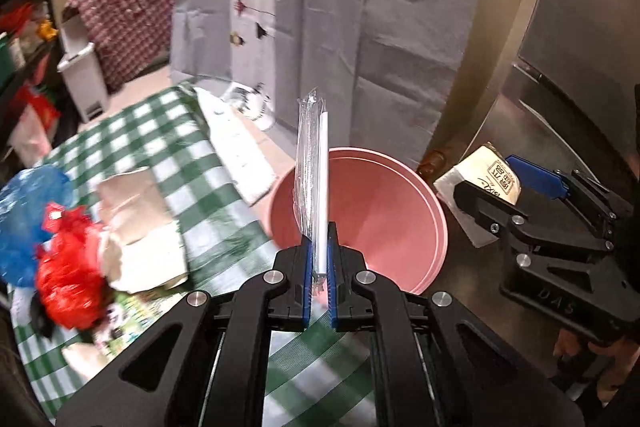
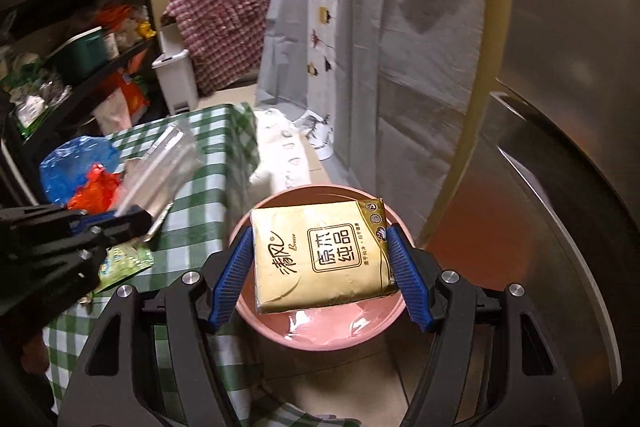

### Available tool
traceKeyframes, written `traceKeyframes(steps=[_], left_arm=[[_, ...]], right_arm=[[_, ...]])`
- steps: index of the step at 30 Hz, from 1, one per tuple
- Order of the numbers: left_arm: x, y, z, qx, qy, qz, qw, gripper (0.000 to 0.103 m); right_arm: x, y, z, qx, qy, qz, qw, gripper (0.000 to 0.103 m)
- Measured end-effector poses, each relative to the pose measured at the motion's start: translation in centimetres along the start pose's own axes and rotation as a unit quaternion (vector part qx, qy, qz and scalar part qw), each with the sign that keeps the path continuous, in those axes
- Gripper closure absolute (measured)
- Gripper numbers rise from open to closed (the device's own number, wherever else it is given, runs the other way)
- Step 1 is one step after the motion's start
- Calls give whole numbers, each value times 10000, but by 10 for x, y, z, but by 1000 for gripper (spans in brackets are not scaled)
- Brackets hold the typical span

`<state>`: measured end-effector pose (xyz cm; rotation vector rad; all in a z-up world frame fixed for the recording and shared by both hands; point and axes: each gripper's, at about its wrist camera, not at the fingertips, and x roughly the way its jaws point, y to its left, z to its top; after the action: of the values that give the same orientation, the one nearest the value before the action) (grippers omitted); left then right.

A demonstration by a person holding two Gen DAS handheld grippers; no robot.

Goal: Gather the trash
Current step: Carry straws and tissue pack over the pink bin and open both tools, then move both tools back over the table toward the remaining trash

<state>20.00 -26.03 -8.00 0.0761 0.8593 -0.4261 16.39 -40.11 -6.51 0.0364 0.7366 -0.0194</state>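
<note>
The left tool pinches a wrapped straw upright above the pink bin; the right tool, spread wide, clamps a tissue pack over that bin.

Home kitchen, cluttered pantry shelves, steel fridge, checked tablecloth

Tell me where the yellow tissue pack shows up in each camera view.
Left wrist view: the tissue pack is at the right edge, clamped in the right gripper.
Right wrist view: the tissue pack is centre frame, between the gripper's blue pads.
Shared landmark: the pink bin, just beneath or beside it.
</note>
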Motion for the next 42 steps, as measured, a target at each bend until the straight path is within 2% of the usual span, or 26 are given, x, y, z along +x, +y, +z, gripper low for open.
traceKeyframes(steps=[9, 18, 19, 20, 21, 22, 23, 24, 25, 26, 27, 32, 35, 42], left_arm=[[47, -21, 18, 148, 274, -154, 9994, 97], [79, -19, 22, 205, 516, -181, 9983, 96], [81, -18, 22, 201, 531, -146, 9983, 91], [83, -18, 22, 215, 549, -148, 9981, 80], [84, -18, 22, 222, 569, -127, 9981, 76], [85, -15, 22, 192, 562, -34, 9982, 64], [85, -12, 22, 132, 558, 56, 9983, 48], [85, -7, 22, 33, 545, 166, 9984, 39], [85, -3, 22, -32, 524, 216, 9984, 27], [83, 2, 22, -102, 472, 227, 9986, 22], [81, 4, 22, -147, 425, 221, 9987, 22], [69, 12, 23, -197, 260, 407, 9986, 14], [59, 21, 23, -335, 179, 463, 9982, 13], [7, 53, 13, -706, -295, 708, 9946, 13]], right_arm=[[29, -23, 3, 147, 234, -29, 9996, 36], [50, -26, 6, 114, 367, 20, 9993, 35], [51, -26, 6, 113, 359, 29, 9993, 35], [52, -26, 7, 115, 347, 40, 9993, 33], [54, -28, 8, 127, 333, 51, 9994, 32], [55, -28, 8, 138, 323, 74, 9994, 31], [56, -28, 10, 140, 319, 90, 9994, 30], [56, -29, 10, 128, 295, 28, 9995, 28], [57, -29, 10, 131, 290, -6, 9995, 26], [58, -32, 11, 185, 279, -31, 9994, 22], [57, -34, 11, 258, 272, -33, 9993, 16], [59, -36, 13, 327, 283, -65, 9990, 13], [55, -30, 15, 236, 235, -66, 9994, 10], [20, -11, 28, -25, -450, -114, 9989, 5]])
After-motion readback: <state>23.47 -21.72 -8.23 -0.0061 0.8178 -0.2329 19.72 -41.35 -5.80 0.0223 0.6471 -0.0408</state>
